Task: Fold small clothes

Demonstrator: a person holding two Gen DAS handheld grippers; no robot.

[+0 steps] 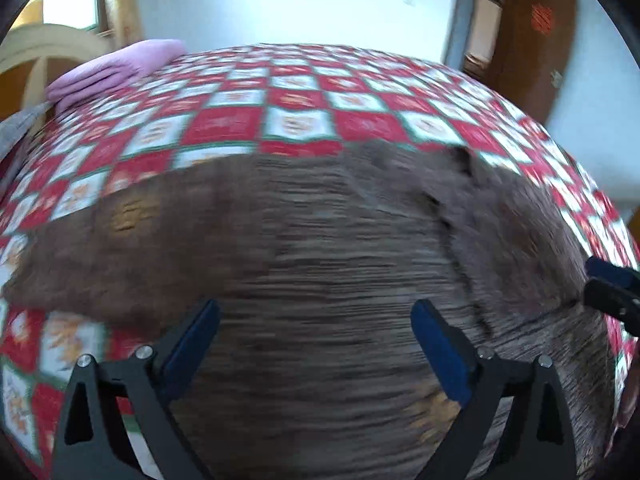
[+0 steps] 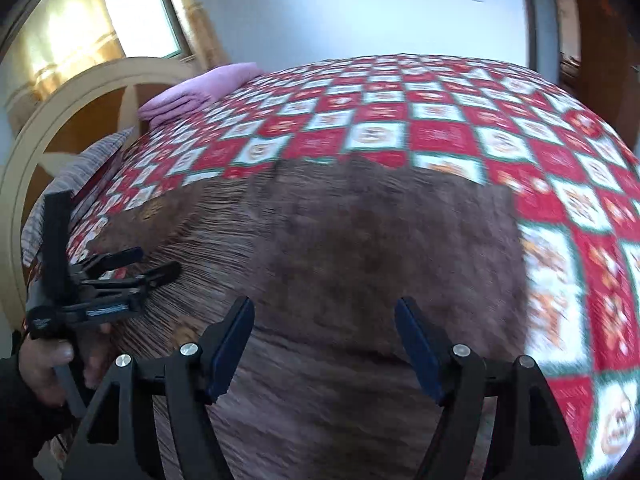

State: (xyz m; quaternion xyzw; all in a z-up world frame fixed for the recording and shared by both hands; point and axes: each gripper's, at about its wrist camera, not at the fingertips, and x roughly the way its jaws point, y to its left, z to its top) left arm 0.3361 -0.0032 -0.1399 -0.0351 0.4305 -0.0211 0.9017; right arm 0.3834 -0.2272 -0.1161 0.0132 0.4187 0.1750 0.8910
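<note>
A brown garment (image 1: 304, 240) with fine stripes on its near part lies spread on the red-and-white checked bedspread (image 1: 296, 96). My left gripper (image 1: 316, 316) hovers over its near striped part, open, with nothing between the blue pads. In the right wrist view the same garment (image 2: 360, 248) fills the middle, and my right gripper (image 2: 324, 312) stands open above it, its jaws empty. The left gripper (image 2: 156, 264) shows at the left edge there, held by a hand (image 2: 44, 364). The right gripper's tip (image 1: 612, 288) pokes in at the right edge of the left wrist view. Both views are motion-blurred.
A folded pink cloth (image 2: 200, 88) lies at the bed's far left corner, beside a cream headboard (image 2: 80, 92). A grey striped pillow (image 2: 80, 168) sits at the left edge. A brown door (image 1: 532, 48) stands at the far right, a window (image 2: 136, 12) at the far left.
</note>
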